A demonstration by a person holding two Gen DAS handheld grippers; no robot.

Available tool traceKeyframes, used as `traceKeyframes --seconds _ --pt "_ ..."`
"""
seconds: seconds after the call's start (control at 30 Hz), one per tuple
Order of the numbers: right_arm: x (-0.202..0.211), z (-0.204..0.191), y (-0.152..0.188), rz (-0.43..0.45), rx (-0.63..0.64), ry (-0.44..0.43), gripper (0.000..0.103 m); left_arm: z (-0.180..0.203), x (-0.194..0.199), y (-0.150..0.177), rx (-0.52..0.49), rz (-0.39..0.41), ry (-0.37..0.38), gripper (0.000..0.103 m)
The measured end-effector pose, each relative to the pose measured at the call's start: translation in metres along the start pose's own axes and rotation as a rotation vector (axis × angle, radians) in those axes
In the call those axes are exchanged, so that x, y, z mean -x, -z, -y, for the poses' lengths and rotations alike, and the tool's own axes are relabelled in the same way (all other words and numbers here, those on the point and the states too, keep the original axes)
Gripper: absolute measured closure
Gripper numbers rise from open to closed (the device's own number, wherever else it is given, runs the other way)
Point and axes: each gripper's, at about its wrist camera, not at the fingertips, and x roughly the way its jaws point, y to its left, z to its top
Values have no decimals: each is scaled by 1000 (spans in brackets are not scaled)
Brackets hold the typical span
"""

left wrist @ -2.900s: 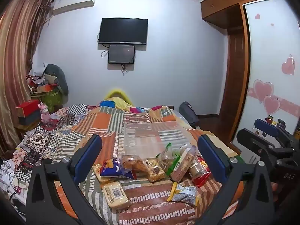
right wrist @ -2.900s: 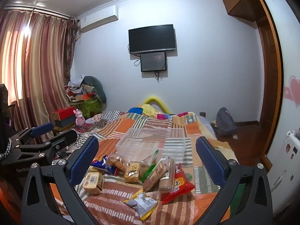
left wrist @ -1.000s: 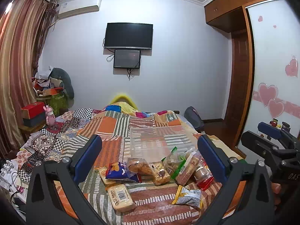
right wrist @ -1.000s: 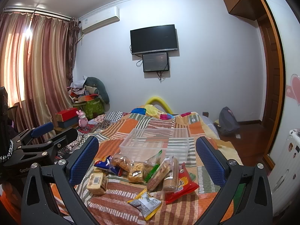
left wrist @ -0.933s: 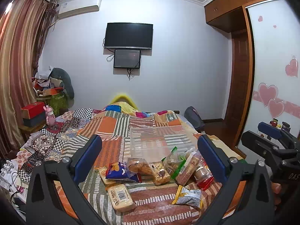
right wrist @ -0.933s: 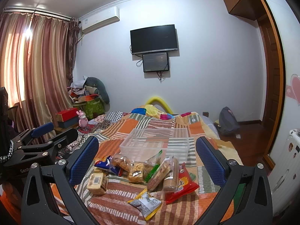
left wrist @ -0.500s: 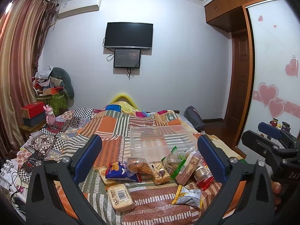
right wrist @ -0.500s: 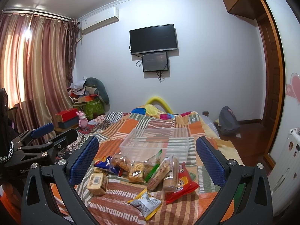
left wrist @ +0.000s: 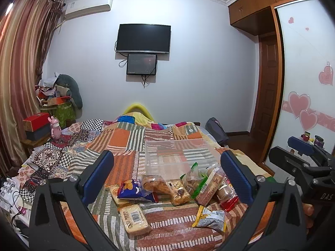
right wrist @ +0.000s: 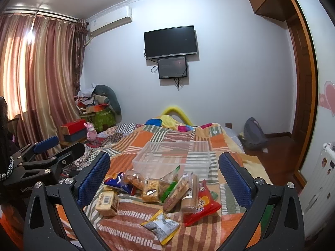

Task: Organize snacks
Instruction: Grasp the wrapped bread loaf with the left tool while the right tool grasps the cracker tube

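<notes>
Several snack packs lie in a heap on the patchwork bedspread: a blue chip bag [left wrist: 134,191], a tan biscuit pack [left wrist: 135,217], a yellow-grey sachet [left wrist: 210,218] and a red bag [right wrist: 199,206]. The heap also shows in the right wrist view [right wrist: 159,190]. A clear plastic bin [left wrist: 178,156] stands empty just behind the heap and shows in the right wrist view too [right wrist: 173,159]. My left gripper [left wrist: 167,175] is open and empty, held above the near side of the heap. My right gripper [right wrist: 164,177] is open and empty, beside it on the right.
The bed [left wrist: 117,144] fills the middle. A nightstand with a red box [left wrist: 36,121] and a pink toy [left wrist: 54,127] stands at the left. Curtains hang left, a wardrobe [left wrist: 303,96] is on the right, and a backpack [left wrist: 215,129] lies on the floor.
Both grippers have risen and tilted slightly since 2.9 s ago; over the last second the views hardly shift. The snacks and bin have not moved.
</notes>
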Motion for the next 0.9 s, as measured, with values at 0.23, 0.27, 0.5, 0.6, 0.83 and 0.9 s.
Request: traceKeyframes --seconds 0.23,0.27,0.5,0.6,0.83,0.9 --pt "-5 0 4 -19 19 -12 0 -6 -5 4 4 -14 10 4" --pt "-5 3 4 -23 18 -11 0 -8 -7 5 0 -23 9 10" --pt "-26 20 20 -128 16 -5 16 -30 -32 25 -5 -157 1 29" --pt "-35 28 30 -180 22 9 23 -45 -48 37 10 -227 -19 37" --pt "-65 45 47 -308 -4 18 41 -82 -86 75 63 -405 -45 50" --pt "-73 48 51 -337 -9 17 46 -86 -94 85 67 -438 -49 50"
